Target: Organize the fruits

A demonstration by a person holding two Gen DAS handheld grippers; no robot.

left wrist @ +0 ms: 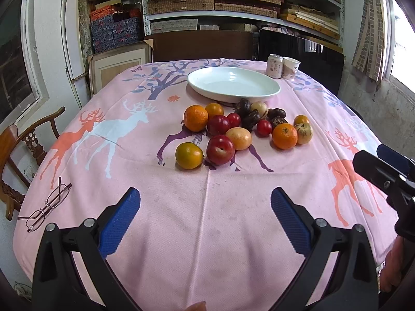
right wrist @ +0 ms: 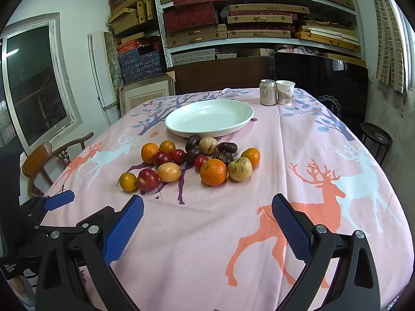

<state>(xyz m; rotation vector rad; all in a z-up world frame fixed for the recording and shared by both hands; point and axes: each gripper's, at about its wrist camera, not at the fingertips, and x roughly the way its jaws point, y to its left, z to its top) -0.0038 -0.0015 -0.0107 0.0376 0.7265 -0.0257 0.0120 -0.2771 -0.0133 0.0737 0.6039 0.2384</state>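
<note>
Table: covered by a pink tablecloth [left wrist: 207, 220] printed with deer and trees.
Left gripper [left wrist: 205, 220]: jaws spread wide, blue ribbed pads facing each other, nothing between them; only bare cloth shows in the gap.
Right gripper [right wrist: 207, 225]: jaws equally wide apart, empty, over the cloth at the near side of the table.
Fruit pile [left wrist: 243, 132]: loose cluster on the cloth, ahead of both grippers and well apart from all fingertips; no fruit touches a pad.
Nearest to left fingers: a yellow-green orange [left wrist: 189, 155] and a red plum [left wrist: 220, 149] touching it, both beyond the pad tips, roughly on the centre line of the gap.
Nearest to right fingers: the same plum [right wrist: 147, 179] sits just past the left pad tip; a large orange [right wrist: 213, 171] and a pale striped fruit [right wrist: 240, 169] lie side by side further ahead.
Other fruit: more oranges, small red plums, a yellow fruit [left wrist: 238, 138], several dark wrinkled fruits at the back of the pile.
White plate [left wrist: 269, 91]: empty, behind the pile, its near rim just beside the dark fruits.
Far corner: drink can [left wrist: 275, 66] and paper cup [left wrist: 291, 68], touching or nearly so.
Left edge: eyeglasses [left wrist: 48, 204] on the cloth, well apart from the fruit.
</note>
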